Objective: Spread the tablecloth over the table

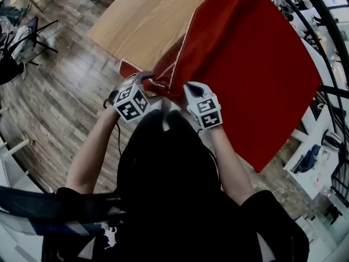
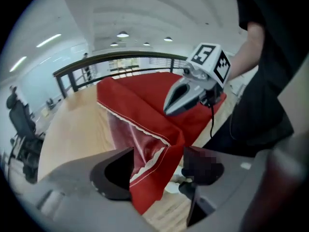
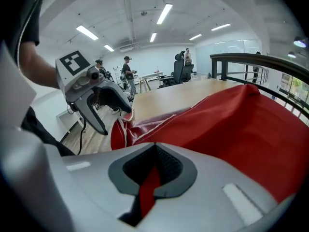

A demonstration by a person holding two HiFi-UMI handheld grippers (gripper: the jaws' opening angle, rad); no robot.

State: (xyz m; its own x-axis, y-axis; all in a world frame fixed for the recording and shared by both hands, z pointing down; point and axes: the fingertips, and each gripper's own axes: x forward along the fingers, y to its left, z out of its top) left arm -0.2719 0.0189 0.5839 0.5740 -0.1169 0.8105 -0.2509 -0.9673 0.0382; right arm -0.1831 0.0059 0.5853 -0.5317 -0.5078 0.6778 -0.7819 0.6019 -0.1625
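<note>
beside the railing (image 3: 260,59), left gripper (image 2: 157,170) jaws gape round the tablecloth (image 1: 245,64), right gripper (image 3: 149,178) jaws pinch it over the table (image 1: 147,21).

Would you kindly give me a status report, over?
Left gripper open, tablecloth loose between jaws. Right gripper shut on it. Table part covered, rest bare.

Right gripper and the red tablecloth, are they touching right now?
Touching. The right gripper view shows the right gripper pinching a strip of the tablecloth between its shut jaws.
</note>
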